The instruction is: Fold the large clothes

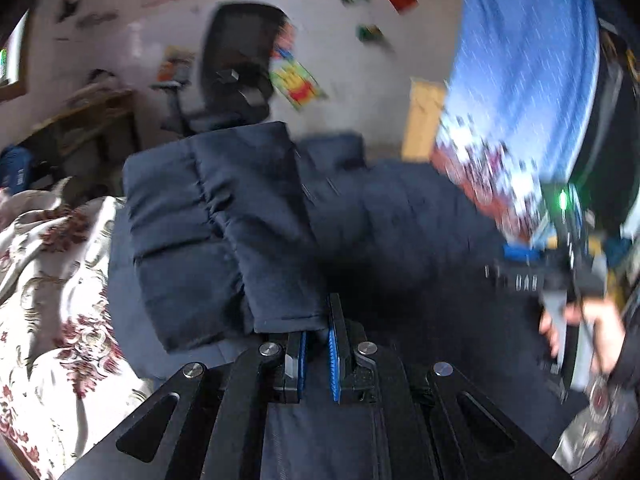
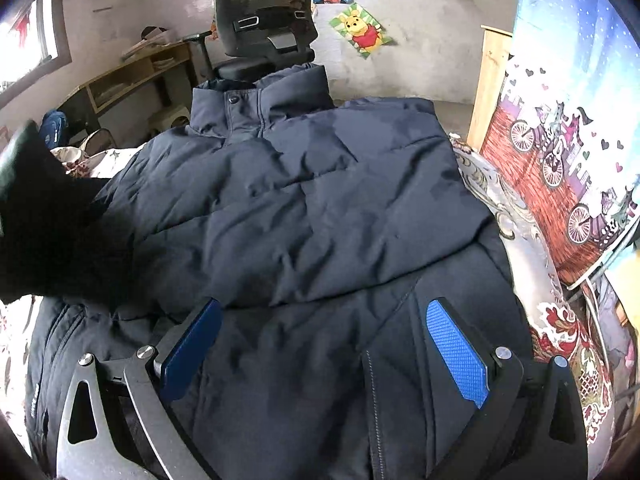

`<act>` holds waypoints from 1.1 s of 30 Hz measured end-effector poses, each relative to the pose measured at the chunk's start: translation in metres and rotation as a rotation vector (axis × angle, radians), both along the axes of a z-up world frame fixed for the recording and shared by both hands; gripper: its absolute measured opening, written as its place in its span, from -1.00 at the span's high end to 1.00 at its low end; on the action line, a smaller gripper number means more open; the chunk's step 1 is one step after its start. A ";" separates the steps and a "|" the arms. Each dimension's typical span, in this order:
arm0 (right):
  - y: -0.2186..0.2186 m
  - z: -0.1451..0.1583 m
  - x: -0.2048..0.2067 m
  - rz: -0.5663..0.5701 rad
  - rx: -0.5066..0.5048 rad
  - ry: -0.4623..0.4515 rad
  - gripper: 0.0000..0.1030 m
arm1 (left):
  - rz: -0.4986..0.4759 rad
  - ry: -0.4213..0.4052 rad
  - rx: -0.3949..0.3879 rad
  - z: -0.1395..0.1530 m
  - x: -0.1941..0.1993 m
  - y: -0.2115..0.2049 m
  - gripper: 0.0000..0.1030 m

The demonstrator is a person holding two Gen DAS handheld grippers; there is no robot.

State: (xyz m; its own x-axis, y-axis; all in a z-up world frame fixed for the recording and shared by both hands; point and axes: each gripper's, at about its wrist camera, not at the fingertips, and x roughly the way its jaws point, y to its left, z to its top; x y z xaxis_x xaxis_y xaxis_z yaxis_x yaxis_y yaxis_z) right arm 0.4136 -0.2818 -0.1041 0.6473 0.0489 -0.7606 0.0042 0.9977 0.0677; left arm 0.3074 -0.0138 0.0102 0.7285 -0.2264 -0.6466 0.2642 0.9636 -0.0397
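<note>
A dark navy puffer jacket (image 2: 300,200) lies front-up on a bed, collar at the far end, with one sleeve folded across its chest. In the left wrist view my left gripper (image 1: 317,344) is shut on the cuff end of a padded sleeve (image 1: 208,220), which is lifted above the jacket body; the picture is motion-blurred. My right gripper (image 2: 324,344) stands open over the jacket's lower front near the zip, its blue pads (image 2: 456,352) wide apart with nothing pinched. A dark blurred shape (image 2: 40,220) covers the jacket's left side in the right wrist view.
A floral bed cover (image 1: 48,280) lies under the jacket. A black office chair (image 2: 264,12) stands beyond the collar. A printed blue curtain (image 2: 568,160) and a wooden post (image 2: 488,80) are at the right, a wooden shelf (image 2: 132,72) at the left. A hand (image 1: 588,320) grips the other tool.
</note>
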 end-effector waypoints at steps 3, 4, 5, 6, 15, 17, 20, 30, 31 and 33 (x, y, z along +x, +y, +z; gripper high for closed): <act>0.001 -0.003 -0.004 0.016 0.010 0.001 -0.96 | -0.048 0.056 0.054 -0.019 -0.002 -0.013 0.84; 0.002 -0.003 -0.004 0.023 0.022 0.000 -0.96 | -0.054 0.070 0.064 -0.023 -0.003 -0.016 0.84; 0.003 -0.002 -0.005 0.031 0.046 -0.005 -0.96 | -0.056 0.084 0.066 -0.028 -0.003 -0.018 0.84; 0.002 0.000 -0.006 0.049 0.116 -0.020 -0.96 | -0.057 0.096 0.064 -0.033 -0.005 -0.018 0.84; 0.021 -0.003 0.006 0.226 0.580 0.049 -0.96 | -0.133 0.188 0.032 -0.061 -0.025 -0.024 0.13; 0.030 -0.013 0.007 0.248 0.646 0.094 -0.96 | -0.157 0.182 0.015 -0.060 -0.033 -0.025 -0.18; 0.036 -0.031 0.008 0.266 0.805 0.152 -0.96 | -0.167 0.168 0.014 -0.057 -0.043 -0.026 -0.34; 0.064 -0.082 -0.014 0.188 0.741 0.320 -0.96 | -0.016 0.194 -0.124 -0.045 -0.057 0.020 -0.51; 0.068 -0.082 -0.015 0.194 0.724 0.322 -0.96 | 0.008 0.191 -0.127 -0.044 -0.057 0.025 -0.52; 0.081 -0.081 -0.018 0.209 0.659 0.332 -0.95 | 0.055 0.186 -0.131 -0.043 -0.055 0.035 -0.60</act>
